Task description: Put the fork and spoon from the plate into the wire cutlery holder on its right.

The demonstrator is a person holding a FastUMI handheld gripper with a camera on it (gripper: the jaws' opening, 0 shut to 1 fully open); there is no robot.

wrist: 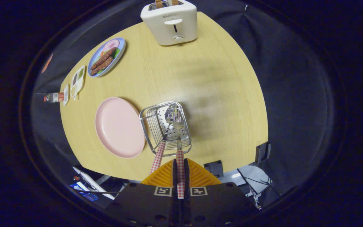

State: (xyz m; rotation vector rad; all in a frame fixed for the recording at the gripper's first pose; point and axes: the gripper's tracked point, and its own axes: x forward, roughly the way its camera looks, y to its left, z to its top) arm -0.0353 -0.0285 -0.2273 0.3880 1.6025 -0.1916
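Observation:
My gripper (180,161) hangs above the table's near edge, shut on the red-checked handle of a piece of cutlery (179,148). Its metal head reaches down into the wire cutlery holder (151,124). A second piece with the same checked handle (158,157) leans in the holder just left of the held one, its handle sticking out over the near rim. The shiny heads overlap inside the holder, so I cannot tell fork from spoon. The pink plate (118,126) lies left of the holder, touching or nearly touching it, with nothing on it.
A white toaster (170,23) stands at the far end of the wooden table (219,104). Far left are a blue plate of food (106,57), a small divided dish (77,81) and a bottle lying on its side (54,97). Black clamps (262,152) grip the near right edge.

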